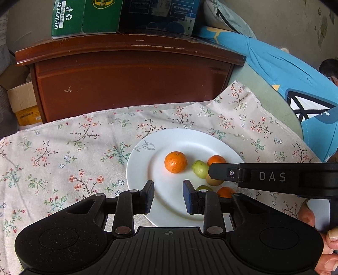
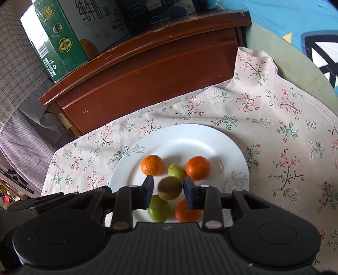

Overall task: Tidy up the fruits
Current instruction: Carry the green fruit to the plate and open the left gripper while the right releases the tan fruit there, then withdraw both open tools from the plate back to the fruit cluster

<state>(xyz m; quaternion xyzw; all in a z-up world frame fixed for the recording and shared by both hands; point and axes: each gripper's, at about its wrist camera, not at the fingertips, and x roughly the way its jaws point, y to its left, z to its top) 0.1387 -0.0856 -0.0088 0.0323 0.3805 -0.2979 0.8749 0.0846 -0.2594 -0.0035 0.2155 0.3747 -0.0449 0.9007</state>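
- On the white plate, six fruits lie grouped toward its right and near side: three tangerines, two green fruits and one brown-green fruit.
- Brown-green fruit: blurred in the right wrist view, it sits between the right gripper's two pads, with a thin gap visible on either side; the pads do not press on it.
- Right gripper: jaws parted about the brown-green fruit, holding nothing. In the left wrist view its black finger reaches in from the right over the fruit group.
- Left tangerine rests apart from the others, toward the plate's centre; the right tangerine lies beside the upper green fruit, which is just behind the brown-green fruit.
- Near tangerine and lower green fruit lie closest to the camera, partly hidden by the gripper body.
- Left gripper: jaws slightly apart over bare plate surface, nothing between them.
- Hand: fingertips show at the right edge of the left wrist view, on the right gripper's handle.
- Floral tablecloth carries the plate.
- Wooden cabinet stands behind the cloth, with a green carton and a dark blue carton on top.
- Blue fabric lies to the right.
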